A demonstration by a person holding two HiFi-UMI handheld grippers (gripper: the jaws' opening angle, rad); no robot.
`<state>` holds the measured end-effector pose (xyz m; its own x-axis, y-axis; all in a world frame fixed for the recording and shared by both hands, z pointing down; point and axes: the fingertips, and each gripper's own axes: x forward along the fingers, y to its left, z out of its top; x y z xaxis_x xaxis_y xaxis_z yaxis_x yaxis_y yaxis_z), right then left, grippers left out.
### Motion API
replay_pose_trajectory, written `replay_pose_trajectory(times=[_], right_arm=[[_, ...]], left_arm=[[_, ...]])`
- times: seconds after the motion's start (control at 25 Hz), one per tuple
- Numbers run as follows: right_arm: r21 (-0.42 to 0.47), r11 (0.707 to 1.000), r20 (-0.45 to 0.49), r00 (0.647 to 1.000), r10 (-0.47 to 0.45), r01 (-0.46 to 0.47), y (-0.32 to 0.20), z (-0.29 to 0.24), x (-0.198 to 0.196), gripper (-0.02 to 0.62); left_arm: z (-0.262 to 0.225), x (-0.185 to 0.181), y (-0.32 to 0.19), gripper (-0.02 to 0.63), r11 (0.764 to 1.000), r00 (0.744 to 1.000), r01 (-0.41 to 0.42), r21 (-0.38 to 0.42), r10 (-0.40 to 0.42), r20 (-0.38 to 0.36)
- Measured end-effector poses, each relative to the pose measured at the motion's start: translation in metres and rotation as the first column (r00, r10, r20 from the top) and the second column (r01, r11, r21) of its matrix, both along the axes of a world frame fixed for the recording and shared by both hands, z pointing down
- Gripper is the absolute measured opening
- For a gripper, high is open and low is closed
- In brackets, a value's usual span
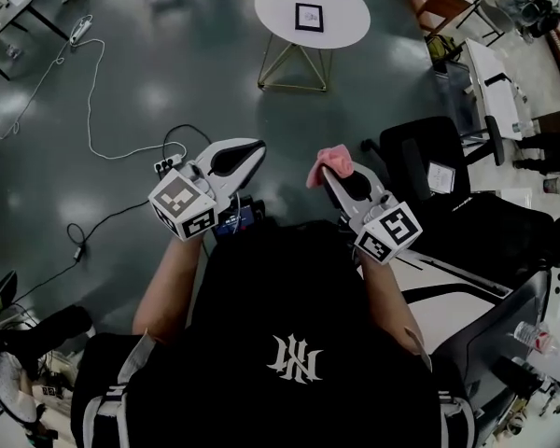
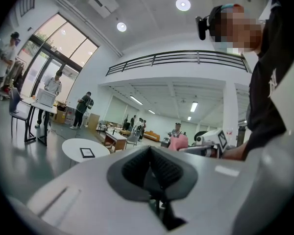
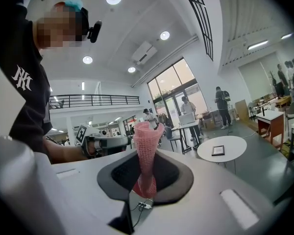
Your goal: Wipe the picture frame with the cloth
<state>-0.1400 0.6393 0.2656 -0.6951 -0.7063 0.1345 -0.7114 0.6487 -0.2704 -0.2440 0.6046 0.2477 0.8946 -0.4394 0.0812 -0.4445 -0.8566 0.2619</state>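
Observation:
A small black picture frame (image 1: 309, 16) lies flat on a round white table (image 1: 341, 28) far ahead of me. The frame (image 2: 87, 152) and its table (image 2: 71, 148) show small in the left gripper view, and the frame (image 3: 218, 150) shows at mid right in the right gripper view. My right gripper (image 1: 329, 174) is shut on a pink cloth (image 1: 331, 164), which stands up between its jaws (image 3: 148, 153). My left gripper (image 1: 251, 147) is shut and holds nothing, its dark pads (image 2: 137, 168) pressed together. Both grippers are held close to my chest, well short of the table.
A white cable and power strip (image 1: 164, 163) lie on the grey floor at left. A black office chair (image 1: 429, 161) stands at right beside a white desk (image 1: 490, 73). Several people stand by tables (image 2: 39, 104) near the glass doors.

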Motion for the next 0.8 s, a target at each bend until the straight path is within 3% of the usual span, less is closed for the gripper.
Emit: replay_pose_trajectory(times=[0.44, 0.8], right_arm=[[-0.034, 0.998, -0.007, 0.999, 0.043, -0.043, -0.02, 0.011, 0.023, 0.046], [-0.043, 0.999, 0.048, 0.998, -0.03, 0.032, -0.097, 0.028, 0.037, 0.046]], left_arm=[[0.024, 0.024, -0.02, -0.009, 0.997, 0.999, -0.037, -0.067, 0.037, -0.003], [0.036, 0.044, -0.081, -0.011, 0.995, 0.997, 0.018, -0.096, -0.011, 0.072]])
